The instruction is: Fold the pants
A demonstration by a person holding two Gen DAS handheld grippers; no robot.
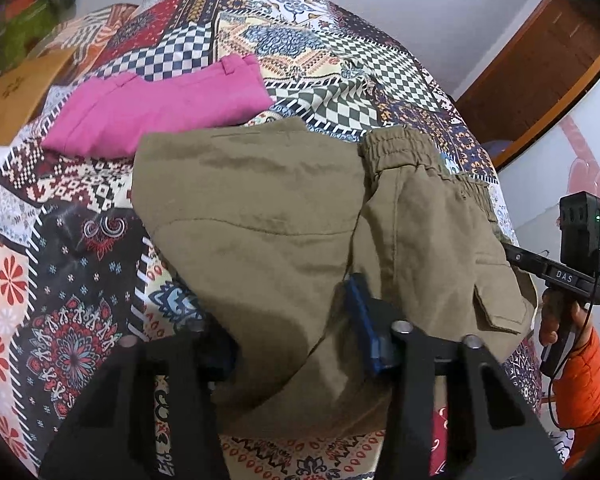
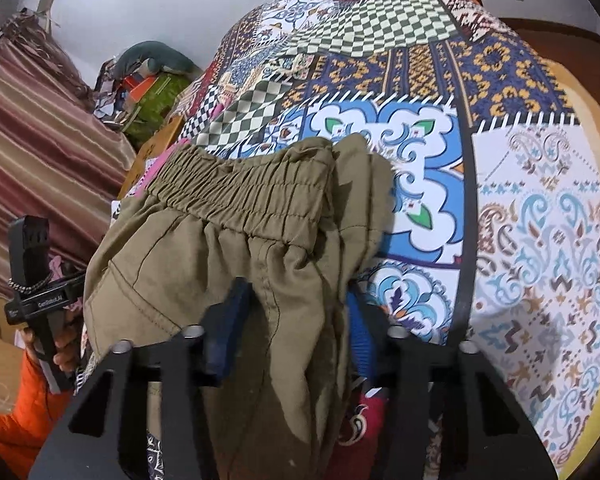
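Olive-green pants (image 1: 260, 216) lie partly folded on a patterned bedspread (image 1: 80, 300). My left gripper (image 1: 292, 336) is shut on the near edge of the pants; cloth passes between its blue pads (image 1: 364, 328). My right gripper (image 2: 288, 320) is shut on the pants (image 2: 220, 248) below the elastic waistband (image 2: 244, 188), with cloth bunched between its blue pads (image 2: 228, 332). The right gripper also shows in the left wrist view (image 1: 568, 276) at the pants' right edge, and the left gripper shows in the right wrist view (image 2: 40, 304) at the far left.
A folded pink garment (image 1: 160, 108) lies on the bedspread behind the olive pants. A wooden door (image 1: 540, 60) and a white wall stand to the right. A striped curtain (image 2: 32, 152) and a pile of clutter (image 2: 148, 84) are to the left of the bed.
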